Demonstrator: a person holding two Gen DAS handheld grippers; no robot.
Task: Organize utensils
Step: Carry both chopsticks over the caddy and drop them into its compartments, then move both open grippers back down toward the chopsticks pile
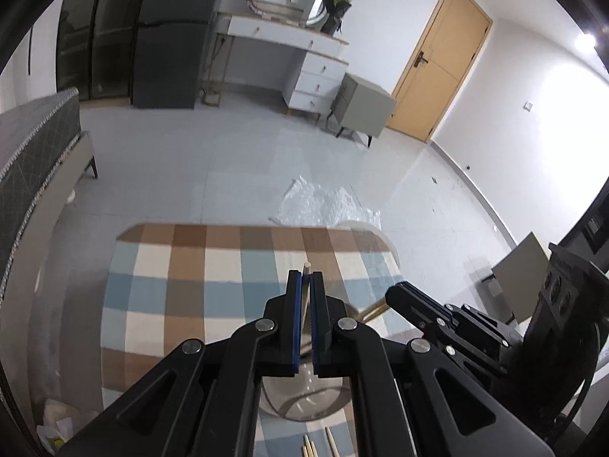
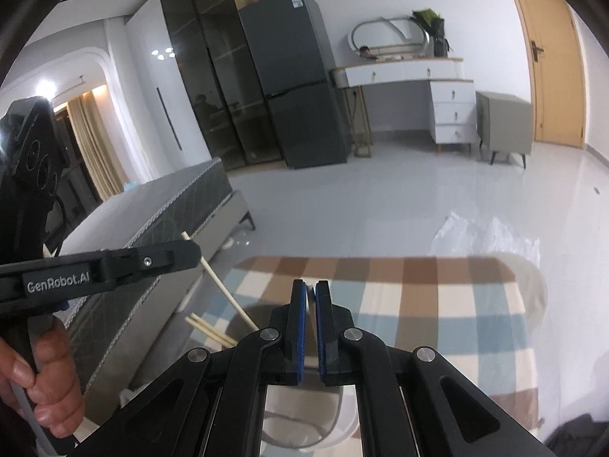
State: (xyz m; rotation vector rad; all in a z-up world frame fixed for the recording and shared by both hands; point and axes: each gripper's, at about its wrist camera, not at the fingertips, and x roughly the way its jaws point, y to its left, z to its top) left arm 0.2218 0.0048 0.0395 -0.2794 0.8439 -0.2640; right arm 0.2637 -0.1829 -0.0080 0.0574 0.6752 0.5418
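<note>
My left gripper (image 1: 305, 278) is shut on a wooden chopstick (image 1: 306, 266), whose tip pokes out past the blue pads. It hangs above a clear glass (image 1: 304, 400) on the checked tablecloth (image 1: 182, 289). In the right wrist view the same chopstick (image 2: 228, 297) slants down from the left gripper (image 2: 192, 251) toward more chopsticks (image 2: 209, 329) in the glass. My right gripper (image 2: 311, 289) is shut on a thin white utensil (image 2: 311, 295), over a white cup (image 2: 304, 422). From the left, the right gripper (image 1: 394, 295) shows with a golden stem (image 1: 371, 311) below it.
Loose chopsticks (image 1: 312, 447) lie at the near edge of the cloth. A chair back (image 1: 365, 228) stands behind the table, with crumpled plastic (image 1: 327, 202) on the floor. A bed (image 2: 171, 205) runs along the left. A hand (image 2: 42, 381) grips the left handle.
</note>
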